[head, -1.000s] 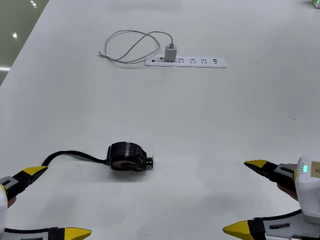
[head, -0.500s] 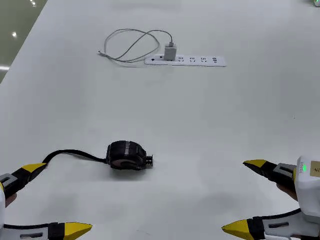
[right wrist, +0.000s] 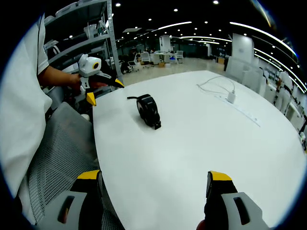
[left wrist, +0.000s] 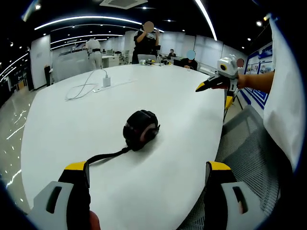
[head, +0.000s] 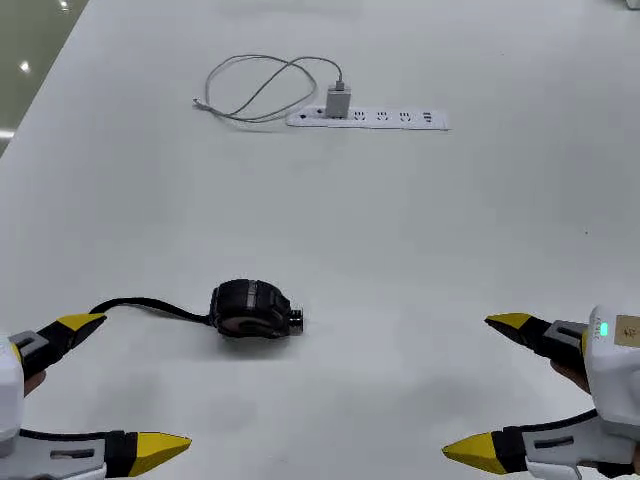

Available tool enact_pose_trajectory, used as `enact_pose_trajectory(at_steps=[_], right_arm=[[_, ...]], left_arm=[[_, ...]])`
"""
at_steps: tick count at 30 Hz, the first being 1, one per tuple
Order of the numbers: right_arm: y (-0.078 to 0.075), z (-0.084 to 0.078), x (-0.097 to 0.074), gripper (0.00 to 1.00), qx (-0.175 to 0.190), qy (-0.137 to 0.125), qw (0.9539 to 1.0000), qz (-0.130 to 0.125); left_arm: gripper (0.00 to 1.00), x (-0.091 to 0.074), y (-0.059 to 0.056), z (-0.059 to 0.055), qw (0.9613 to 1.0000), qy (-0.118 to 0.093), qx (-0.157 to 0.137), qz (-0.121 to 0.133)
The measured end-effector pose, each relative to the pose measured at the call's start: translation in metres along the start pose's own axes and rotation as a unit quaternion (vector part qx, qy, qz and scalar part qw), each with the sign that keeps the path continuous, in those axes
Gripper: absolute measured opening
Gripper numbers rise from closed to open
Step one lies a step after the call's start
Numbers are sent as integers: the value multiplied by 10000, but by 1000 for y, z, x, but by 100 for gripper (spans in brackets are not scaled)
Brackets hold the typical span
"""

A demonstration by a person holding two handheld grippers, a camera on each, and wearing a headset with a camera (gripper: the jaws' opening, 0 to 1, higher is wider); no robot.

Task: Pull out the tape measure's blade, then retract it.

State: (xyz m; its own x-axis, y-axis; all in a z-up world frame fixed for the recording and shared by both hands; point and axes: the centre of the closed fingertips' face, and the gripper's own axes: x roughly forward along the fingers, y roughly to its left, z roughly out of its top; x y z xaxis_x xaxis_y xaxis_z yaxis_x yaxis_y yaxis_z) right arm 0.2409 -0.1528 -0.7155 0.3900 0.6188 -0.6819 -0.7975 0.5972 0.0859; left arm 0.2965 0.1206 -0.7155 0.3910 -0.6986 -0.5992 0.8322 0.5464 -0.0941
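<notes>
Left hand-held gripper (head: 140,380) and right hand-held gripper (head: 469,388) gape wide, empty; tape measure (head: 250,310) lies apart, label illegible.

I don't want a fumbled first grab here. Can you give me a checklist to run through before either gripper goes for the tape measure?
1. Grippers free: the left gripper and right gripper have their fingers wide apart and hold nothing. Ok.
2. Tape measure within reach: it lies on the table between the grippers, and neither touches its case. Ok.
3. Blade fully in: just the hook end sticks out of the case. Ok.
4. Hook end faces the right gripper's side. Ok.
5. Strap clear of the left gripper: it ends close to one fingertip. Cannot tell if they touch.
6. Power strip and cable lie far across the table. Ok.
</notes>
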Motion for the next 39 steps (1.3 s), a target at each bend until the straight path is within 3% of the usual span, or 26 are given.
enact_pose_trajectory(at_steps=[11,39], right_arm=[[-12,2,5,89,-12,-4,10000,17],[-23,11,24,89,-415,226,9984,326]], left_arm=[[99,17,3,12,9994,77,256,-236],[96,44,13,21,9933,386,854,-677]])
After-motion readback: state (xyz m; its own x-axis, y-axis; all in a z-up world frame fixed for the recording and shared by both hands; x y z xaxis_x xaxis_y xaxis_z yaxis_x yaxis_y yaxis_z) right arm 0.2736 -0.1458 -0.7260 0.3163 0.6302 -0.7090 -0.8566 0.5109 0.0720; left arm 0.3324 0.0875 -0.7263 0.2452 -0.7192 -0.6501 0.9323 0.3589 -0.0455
